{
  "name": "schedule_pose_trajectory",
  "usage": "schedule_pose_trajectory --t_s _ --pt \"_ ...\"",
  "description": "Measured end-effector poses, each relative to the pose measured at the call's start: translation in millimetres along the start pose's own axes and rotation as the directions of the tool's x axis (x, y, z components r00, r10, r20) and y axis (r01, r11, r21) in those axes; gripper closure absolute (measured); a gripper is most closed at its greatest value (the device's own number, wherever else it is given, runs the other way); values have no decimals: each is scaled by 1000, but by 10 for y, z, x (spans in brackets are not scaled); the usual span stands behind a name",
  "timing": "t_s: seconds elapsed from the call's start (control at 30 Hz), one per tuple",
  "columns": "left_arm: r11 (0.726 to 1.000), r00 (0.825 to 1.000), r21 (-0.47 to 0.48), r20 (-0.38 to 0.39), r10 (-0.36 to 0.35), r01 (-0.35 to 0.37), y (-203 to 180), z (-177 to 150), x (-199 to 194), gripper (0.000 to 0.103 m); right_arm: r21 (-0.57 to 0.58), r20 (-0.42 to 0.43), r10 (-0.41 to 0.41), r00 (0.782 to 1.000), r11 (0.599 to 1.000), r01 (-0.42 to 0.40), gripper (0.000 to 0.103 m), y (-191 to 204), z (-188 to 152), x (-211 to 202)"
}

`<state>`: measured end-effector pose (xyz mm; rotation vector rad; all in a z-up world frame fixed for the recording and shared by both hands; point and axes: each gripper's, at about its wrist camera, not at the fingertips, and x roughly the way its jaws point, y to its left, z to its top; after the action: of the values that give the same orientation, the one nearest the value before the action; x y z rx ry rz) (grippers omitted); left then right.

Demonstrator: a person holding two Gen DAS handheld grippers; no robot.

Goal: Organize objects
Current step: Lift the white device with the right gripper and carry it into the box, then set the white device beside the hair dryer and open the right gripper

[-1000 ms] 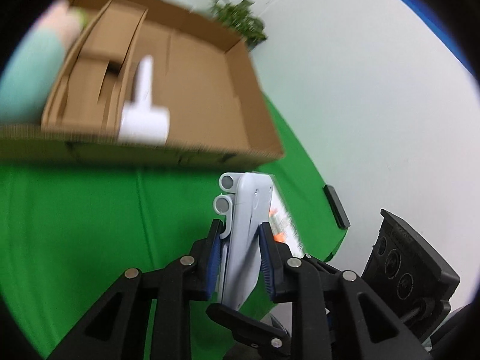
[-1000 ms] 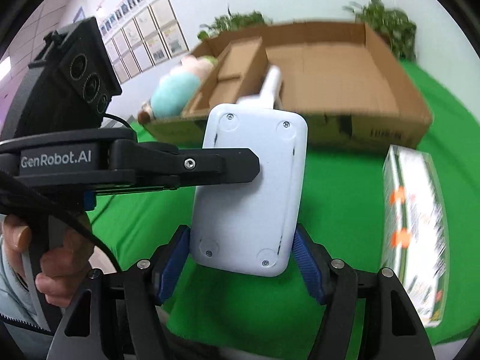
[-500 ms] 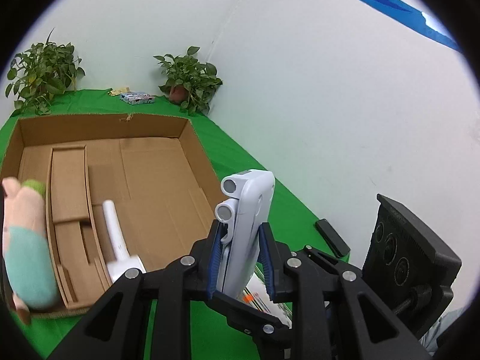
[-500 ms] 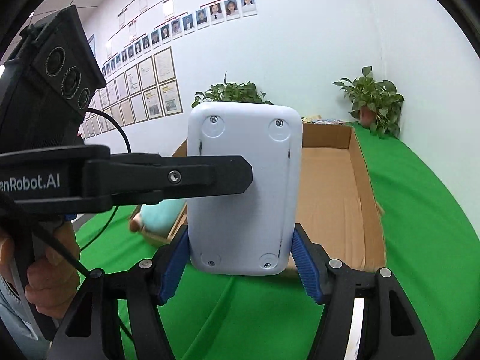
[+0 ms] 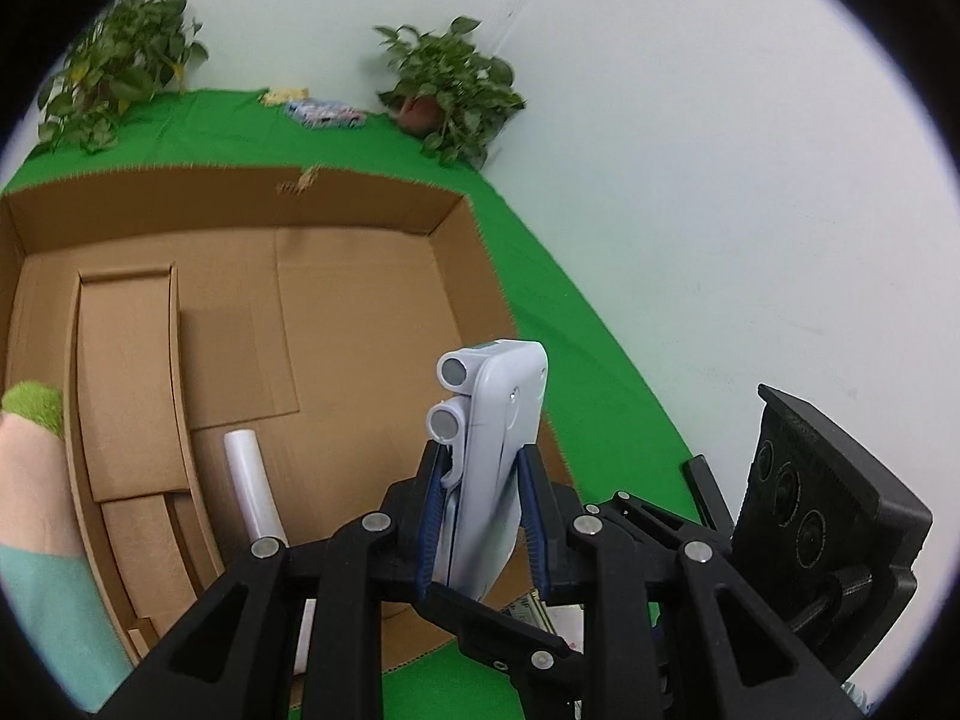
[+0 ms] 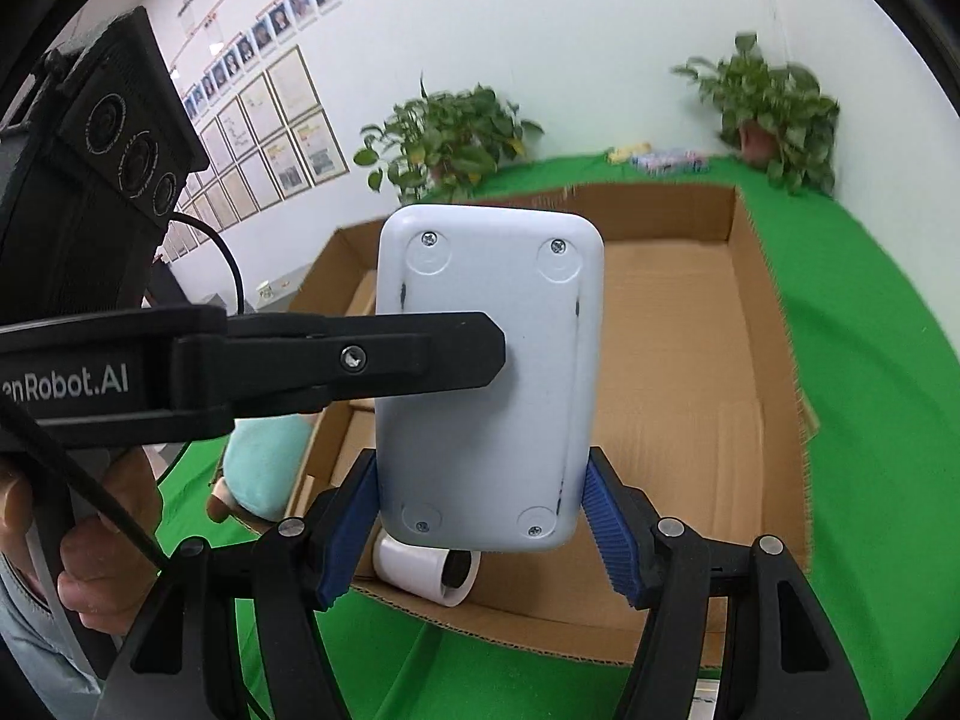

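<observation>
Holding one pale plastic device (image 6: 489, 378) between them, both grippers share the load low in each frame. The right gripper (image 6: 480, 519) is clamped across the device's broad width, blue pads against its long edges near the bottom screws. The left gripper (image 5: 483, 516) is squeezed on the thin flanks of the same device (image 5: 489, 456), and in the right wrist view its black finger lies across the back shell from the left of the frame.

The device looks like a rigid moulded case with two round barrels at its top end. I judge it fairly light and stiff but smooth, so it could slip between the pads if tipped. The flat side edges where the pads already sit seem the best hold; the barrels look a poorer place to pinch.

Just beyond the grippers lies the near wall of an open cardboard box (image 5: 360, 240), standing on a surface covered in green cloth (image 5: 570, 360). A white roller (image 5: 252, 489) rests inside against that near wall at lower left, and a folded cardboard insert (image 5: 126, 384) fills the left part. The centre and right of the box floor are bare, which leaves room to lower the device. A plush toy (image 5: 36, 480) sits at the left edge, outside the box.

Farther back, two potted plants (image 6: 768, 108) stand against the white wall.
</observation>
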<state>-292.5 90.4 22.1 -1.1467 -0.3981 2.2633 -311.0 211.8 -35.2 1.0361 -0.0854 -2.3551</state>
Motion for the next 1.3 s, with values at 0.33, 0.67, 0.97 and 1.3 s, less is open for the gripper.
schedule_pose_trajectory --t_s 0.33,0.67,0.97,1.3 --pt "992 984 -109 -171 43 -63 482 -261 691 81 125 -192 78 978 991 -55 40 -423 -327 847" --pt "975 957 -149 -266 118 -162 653 -445 948 76 148 -330 83 940 988 -36 40 -438 -589 1148" --pt "960 937 -134 -287 199 -244 590 -390 914 77 171 -355 86 931 985 -26 40 -439 -541 1200" --pt "959 961 -131 -154 231 -252 630 -443 270 77 194 -369 94 925 981 -22 38 -357 -448 1222"
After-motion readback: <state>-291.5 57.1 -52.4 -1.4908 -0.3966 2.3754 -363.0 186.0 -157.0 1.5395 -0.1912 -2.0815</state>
